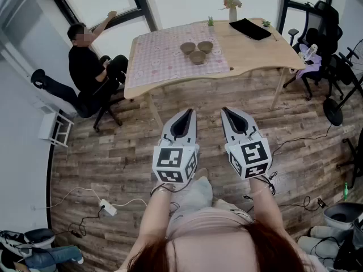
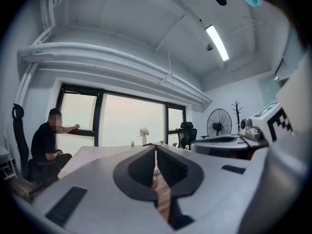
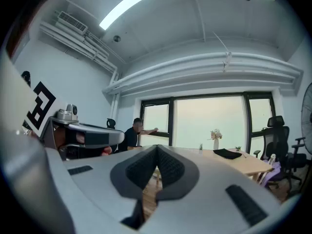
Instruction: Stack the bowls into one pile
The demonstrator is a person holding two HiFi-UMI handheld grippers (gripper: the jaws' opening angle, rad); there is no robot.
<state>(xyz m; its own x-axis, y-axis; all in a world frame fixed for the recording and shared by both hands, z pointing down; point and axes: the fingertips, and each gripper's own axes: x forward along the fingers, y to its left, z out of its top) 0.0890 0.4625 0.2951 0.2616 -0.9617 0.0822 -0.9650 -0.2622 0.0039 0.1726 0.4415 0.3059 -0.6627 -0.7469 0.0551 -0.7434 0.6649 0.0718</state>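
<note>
Three bowls (image 1: 197,56) sit unstacked, side by side, on the surface (image 1: 261,52) at upper centre. The left gripper (image 1: 186,113) and right gripper (image 1: 226,111), fingers clenched on nothing, are held level mid-frame, well apart from them, likely because the approach has not begun.

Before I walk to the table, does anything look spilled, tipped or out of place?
Nothing stands out. The three bowls sit upright in a cluster on the cloth, unstacked, and the vase is upright. A power strip and cables lie loose on the floor at left.
</note>
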